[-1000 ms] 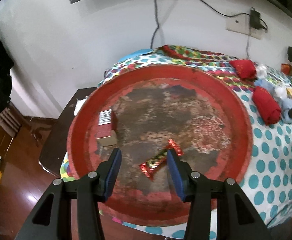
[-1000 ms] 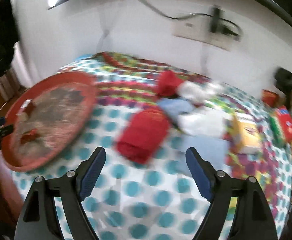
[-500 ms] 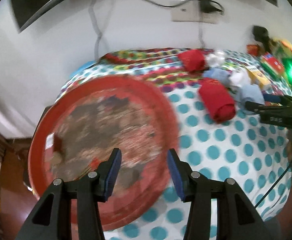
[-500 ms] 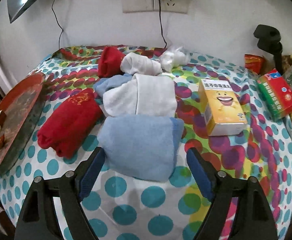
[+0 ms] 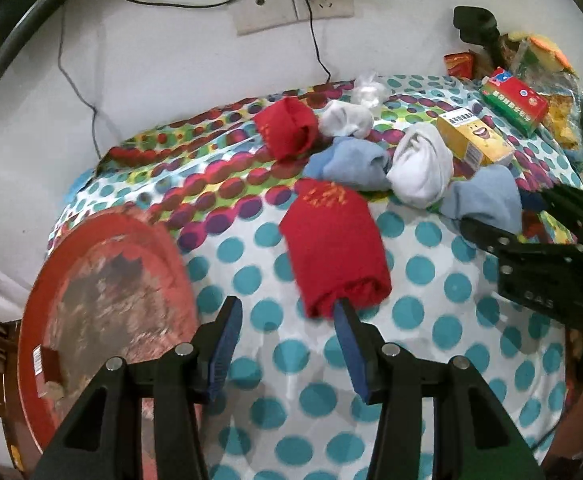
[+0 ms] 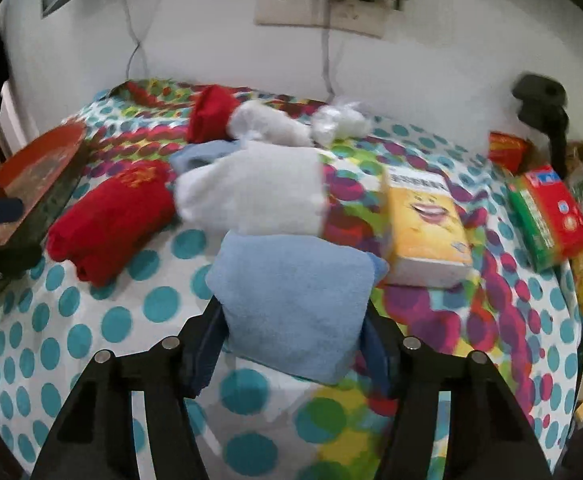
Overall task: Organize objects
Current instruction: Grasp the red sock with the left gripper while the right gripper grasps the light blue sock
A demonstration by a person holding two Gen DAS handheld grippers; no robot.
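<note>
My right gripper [image 6: 291, 344] jaws have just been closing on the near light blue towel [image 6: 295, 300], left gripper [image 5: 287, 344] half open and empty beside the red towel [image 5: 335, 248]; soft cloth may slip.

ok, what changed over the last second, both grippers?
Left gripper swung off the red tray toward the red sock roll, open and empty. Right gripper moved in over the light blue sock roll; its fingers have just been closing and now pinch it. Socks, boxes and tray stayed put.
</note>
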